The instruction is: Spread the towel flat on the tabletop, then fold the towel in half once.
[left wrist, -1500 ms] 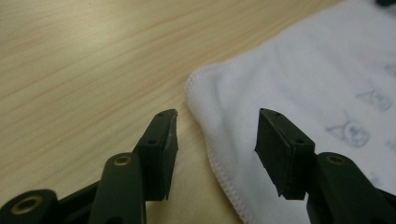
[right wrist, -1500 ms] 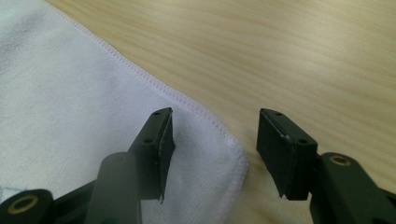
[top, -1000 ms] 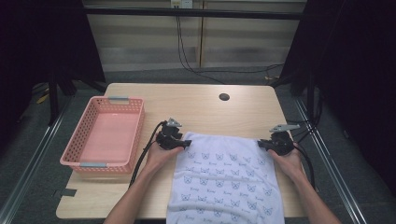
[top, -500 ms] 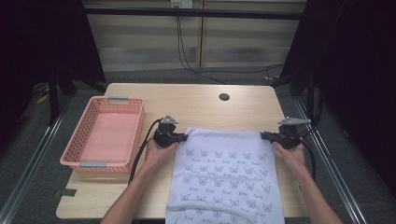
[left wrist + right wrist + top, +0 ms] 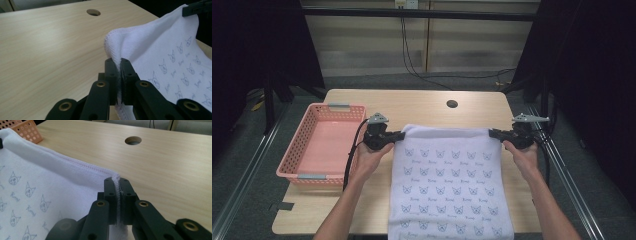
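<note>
A white towel printed with small cat faces hangs stretched between my two grippers, its lower part draped over the table's front edge. My left gripper is shut on the towel's left top corner; in the left gripper view the hem is pinched between the left gripper's black jaws. My right gripper is shut on the right top corner, and the right gripper view shows the stitched edge clamped in the right gripper. Both corners are lifted off the wooden table.
A pink plastic basket stands empty at the table's left side, close to my left hand. A round cable hole sits in the tabletop beyond the towel. Dark floor rails run along both table sides.
Both grippers have risen and moved apart, pulling the towel's top edge taut and lifting it. The left gripper's jaws closed on its corner.
</note>
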`<state>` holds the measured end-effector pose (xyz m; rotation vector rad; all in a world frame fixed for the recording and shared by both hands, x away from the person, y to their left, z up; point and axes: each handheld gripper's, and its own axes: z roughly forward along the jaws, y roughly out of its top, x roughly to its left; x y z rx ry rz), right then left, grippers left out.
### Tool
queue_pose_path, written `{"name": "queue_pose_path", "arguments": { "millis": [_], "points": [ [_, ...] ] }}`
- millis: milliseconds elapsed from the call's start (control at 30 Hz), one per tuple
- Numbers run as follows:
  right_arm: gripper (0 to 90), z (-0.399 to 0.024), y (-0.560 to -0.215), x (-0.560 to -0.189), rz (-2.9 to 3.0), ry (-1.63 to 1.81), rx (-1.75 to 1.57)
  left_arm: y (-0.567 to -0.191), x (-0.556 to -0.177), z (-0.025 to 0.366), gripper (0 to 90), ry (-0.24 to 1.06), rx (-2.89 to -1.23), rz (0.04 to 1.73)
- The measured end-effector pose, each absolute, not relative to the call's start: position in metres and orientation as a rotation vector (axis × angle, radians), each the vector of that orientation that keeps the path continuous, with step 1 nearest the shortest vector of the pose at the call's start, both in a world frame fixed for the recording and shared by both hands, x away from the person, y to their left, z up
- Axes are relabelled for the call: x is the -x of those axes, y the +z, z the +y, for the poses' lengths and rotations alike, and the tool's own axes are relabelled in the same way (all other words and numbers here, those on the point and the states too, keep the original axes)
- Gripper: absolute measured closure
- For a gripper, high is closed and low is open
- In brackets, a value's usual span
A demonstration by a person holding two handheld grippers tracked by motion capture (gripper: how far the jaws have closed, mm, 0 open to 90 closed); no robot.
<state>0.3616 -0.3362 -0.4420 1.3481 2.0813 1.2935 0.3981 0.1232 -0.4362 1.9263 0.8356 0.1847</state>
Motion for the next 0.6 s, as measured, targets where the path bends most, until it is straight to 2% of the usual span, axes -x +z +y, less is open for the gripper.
{"name": "queue_pose_path", "arguments": {
  "millis": [467,600],
  "points": [
    [86.6,-0.341,-0.403,-0.387,2.01,1.361,-1.32,-0.399,-0.43,0.121,86.0,0.219,-1.91,0.83],
    [86.7,-0.335,-0.389,-0.396,1.995,1.377,-1.297,-0.388,-0.439,0.127,85.9,0.222,-1.849,0.854]
  ]
}}
